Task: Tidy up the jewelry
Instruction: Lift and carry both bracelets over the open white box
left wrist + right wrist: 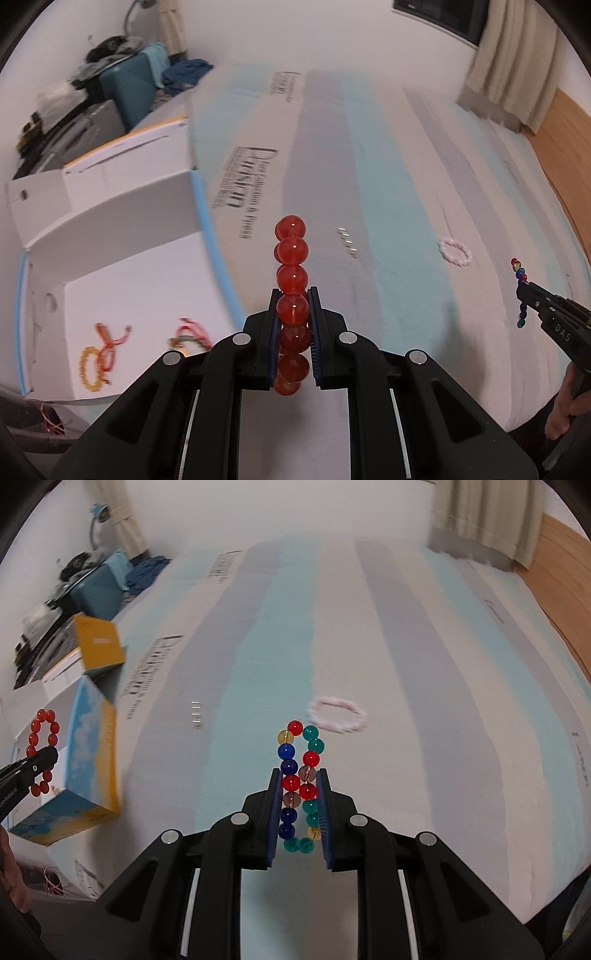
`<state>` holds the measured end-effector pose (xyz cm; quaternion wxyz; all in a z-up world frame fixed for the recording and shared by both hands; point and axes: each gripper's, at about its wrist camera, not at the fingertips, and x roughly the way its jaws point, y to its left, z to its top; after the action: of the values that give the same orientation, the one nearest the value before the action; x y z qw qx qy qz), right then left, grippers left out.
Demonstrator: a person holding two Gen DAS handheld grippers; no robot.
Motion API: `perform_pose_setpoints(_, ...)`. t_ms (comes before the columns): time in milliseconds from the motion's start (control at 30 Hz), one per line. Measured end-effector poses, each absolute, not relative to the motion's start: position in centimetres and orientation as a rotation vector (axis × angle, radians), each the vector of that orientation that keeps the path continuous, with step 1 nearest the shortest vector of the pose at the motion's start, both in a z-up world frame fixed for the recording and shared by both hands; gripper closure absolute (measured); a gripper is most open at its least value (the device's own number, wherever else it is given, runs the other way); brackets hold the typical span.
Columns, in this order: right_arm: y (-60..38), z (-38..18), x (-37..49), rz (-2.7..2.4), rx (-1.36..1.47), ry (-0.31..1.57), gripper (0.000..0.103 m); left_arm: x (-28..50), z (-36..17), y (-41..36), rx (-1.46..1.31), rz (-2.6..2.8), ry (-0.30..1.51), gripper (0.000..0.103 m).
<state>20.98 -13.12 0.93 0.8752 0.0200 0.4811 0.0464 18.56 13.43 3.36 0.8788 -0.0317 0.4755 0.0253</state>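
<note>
Left gripper (293, 295) clamped on a red bead bracelet (291, 258), held edge-on, loop standing up past the fingertips. Right gripper (298, 775) pinched on a multicoloured bead bracelet (300, 753), squeezed into a narrow loop between the blue pads. Both held above a striped bedsheet (406, 646). On the sheet beyond: a pale pink bracelet (338, 718) and small silver pieces (348, 242), well apart. Left of them, an open white box (129, 295) holding yellow and red cord bracelets (103, 350).
</note>
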Motion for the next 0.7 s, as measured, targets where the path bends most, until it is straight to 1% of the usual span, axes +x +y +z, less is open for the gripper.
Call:
perform_pose_setpoints(333,-2.7,3.3,21.2,0.222,-0.016,0.971,0.086,15.5,5.5,22.4,-0.107,0.174,0.967,0.090)
perform_pose_setpoints(700,6.9,4.8,20.3,0.346,-0.079,0.941,0.086,12.7,6.2,29.4,-0.151,0.251,0.960,0.090)
